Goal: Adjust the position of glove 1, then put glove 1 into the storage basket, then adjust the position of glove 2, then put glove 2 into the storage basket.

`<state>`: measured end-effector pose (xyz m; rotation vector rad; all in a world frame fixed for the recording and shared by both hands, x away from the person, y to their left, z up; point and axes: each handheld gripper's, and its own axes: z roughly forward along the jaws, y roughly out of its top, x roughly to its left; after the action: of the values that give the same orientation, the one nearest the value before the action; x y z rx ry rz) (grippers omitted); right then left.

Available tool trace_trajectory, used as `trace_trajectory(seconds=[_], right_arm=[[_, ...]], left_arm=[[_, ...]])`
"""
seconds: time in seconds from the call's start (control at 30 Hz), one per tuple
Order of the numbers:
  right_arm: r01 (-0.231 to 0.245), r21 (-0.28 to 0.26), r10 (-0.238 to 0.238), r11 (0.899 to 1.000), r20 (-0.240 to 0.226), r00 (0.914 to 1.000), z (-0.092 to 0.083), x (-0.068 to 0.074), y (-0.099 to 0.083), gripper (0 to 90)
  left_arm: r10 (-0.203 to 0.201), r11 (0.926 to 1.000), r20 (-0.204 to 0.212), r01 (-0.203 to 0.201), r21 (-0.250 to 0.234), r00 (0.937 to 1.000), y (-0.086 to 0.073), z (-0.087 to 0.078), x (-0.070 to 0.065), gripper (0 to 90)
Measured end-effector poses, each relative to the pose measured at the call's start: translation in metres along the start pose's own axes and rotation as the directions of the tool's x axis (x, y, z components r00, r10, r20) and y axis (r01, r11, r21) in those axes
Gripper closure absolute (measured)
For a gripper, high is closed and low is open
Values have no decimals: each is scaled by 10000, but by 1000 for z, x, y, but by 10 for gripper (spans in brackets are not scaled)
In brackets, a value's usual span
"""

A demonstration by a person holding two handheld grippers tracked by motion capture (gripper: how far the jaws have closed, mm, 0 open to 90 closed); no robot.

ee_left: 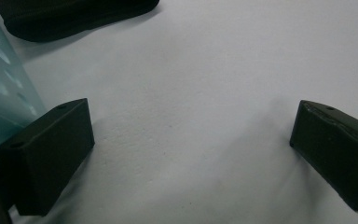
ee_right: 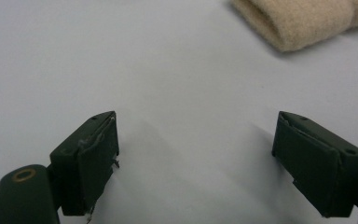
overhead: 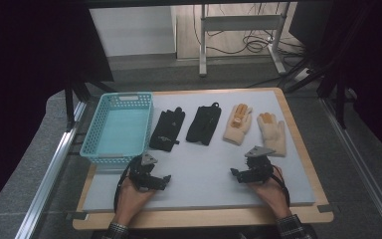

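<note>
Overall, the surface (overhead: 204, 174) is a pale grey-white mat on a wood-edged board, set over grey carpeted flooring; dark curtains hang at both sides, and a metal frame with loose cables stands behind on a lighter floor.

Gloves, four, laid in a row across the far half of the surface, fingers pointing away:
- black glove (overhead: 167, 129), just right of the basket, its cuff nearest the left hand-held gripper.
- second black glove (overhead: 204, 123), with a small loop at its top.
- cream glove (overhead: 238, 124), with orange-brown patches on palm and fingers.
- second cream glove (overhead: 272, 132), orange-brown at the fingertips, nearest the right hand-held gripper; its fleecy cuff (ee_right: 303, 21) shows at the top of the right gripper view.

Container: light blue perforated basket (overhead: 118, 128), at the far left of the surface, holding nothing.

Left hand-held gripper (overhead: 151, 175): on the near left of the surface, jaws spread wide, nothing between them.

Right hand-held gripper (overhead: 247, 172): on the near right, jaws likewise apart over bare mat.
</note>
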<state>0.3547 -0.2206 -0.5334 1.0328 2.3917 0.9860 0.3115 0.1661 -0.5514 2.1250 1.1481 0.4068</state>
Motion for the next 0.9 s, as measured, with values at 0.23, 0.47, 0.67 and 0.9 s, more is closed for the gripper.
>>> trace_trajectory(seconds=[0.23, 0.47, 0.67, 0.9], right_arm=[[20, 40, -20, 10000, 23, 10000, 0, 0, 0, 142], [-36, 35, 36, 10000, 21, 10000, 0, 0, 0, 141], [-212, 45, 211, 9998, 124, 9997, 1, 2, 1, 140], [-193, 23, 193, 9998, 131, 9997, 1, 2, 1, 142]], left_arm=[[-77, 10000, -102, 77, -45, 9999, -1, -2, -3, 31], [-128, 9999, -101, 128, -54, 9999, -2, -2, -4, 33], [-138, 9999, -90, 137, -60, 9999, -2, -2, -3, 32], [-140, 9999, -86, 139, -63, 9999, -2, -2, -3, 32]])
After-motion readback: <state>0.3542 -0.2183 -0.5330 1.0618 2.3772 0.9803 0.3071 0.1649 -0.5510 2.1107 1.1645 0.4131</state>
